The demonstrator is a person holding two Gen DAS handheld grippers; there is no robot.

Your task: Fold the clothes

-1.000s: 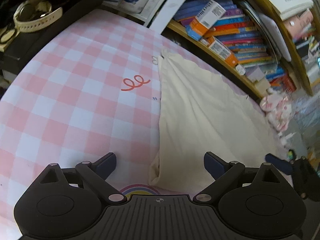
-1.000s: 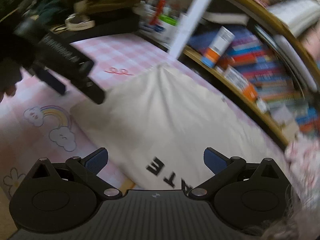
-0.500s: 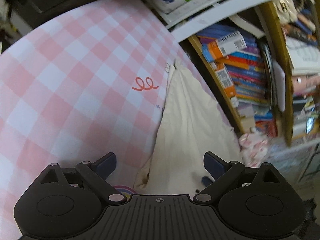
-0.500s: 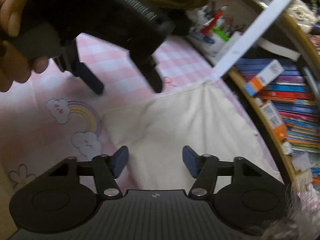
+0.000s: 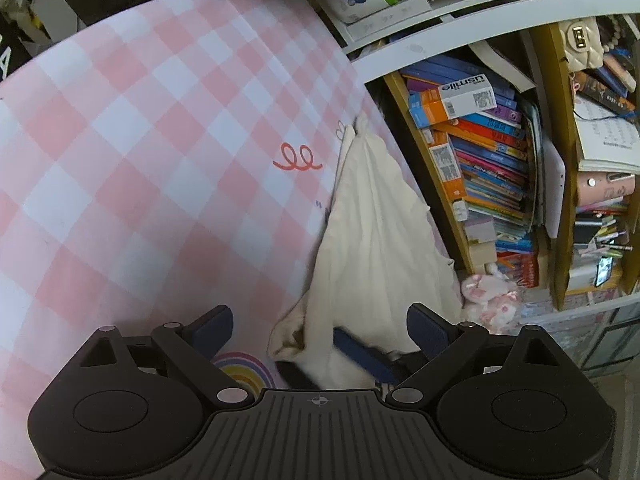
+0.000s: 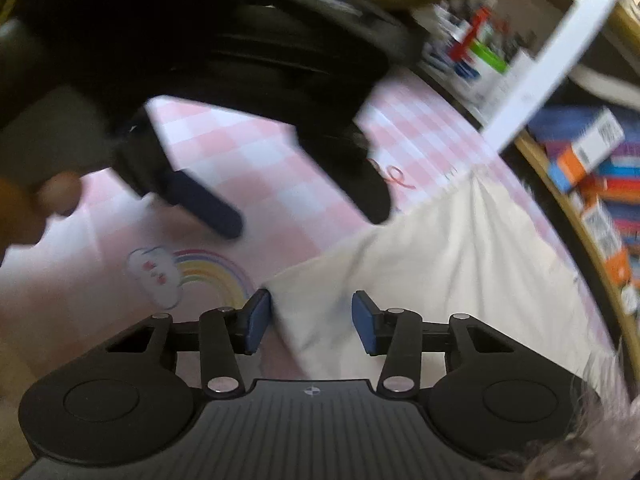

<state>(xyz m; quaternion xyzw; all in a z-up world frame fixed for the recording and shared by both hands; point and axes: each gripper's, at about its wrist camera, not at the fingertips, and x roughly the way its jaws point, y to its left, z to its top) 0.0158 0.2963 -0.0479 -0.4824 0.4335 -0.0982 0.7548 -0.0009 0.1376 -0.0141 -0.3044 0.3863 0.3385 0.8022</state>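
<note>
A cream garment point(image 5: 372, 232) lies folded on a pink checked sheet point(image 5: 140, 152), along its right edge. It also shows in the right wrist view point(image 6: 460, 264). My left gripper point(image 5: 320, 326) is open above the garment's near corner, and shows blurred in the right wrist view point(image 6: 304, 216). My right gripper point(image 6: 312, 320) is half closed, its pads on either side of the garment's near corner, which is lifted a little. One of its blue fingers point(image 5: 360, 354) shows at that corner in the left wrist view.
A bookshelf point(image 5: 480, 168) packed with books stands right beside the garment. A white shelf beam point(image 5: 500, 28) crosses above it. A pink soft toy point(image 5: 488, 300) lies by the sheet's edge. A rainbow print point(image 6: 200, 272) marks the sheet near my right gripper.
My right gripper has narrowed from wide open and moved to the garment's near corner. My left gripper has risen and tilted, and stays open.
</note>
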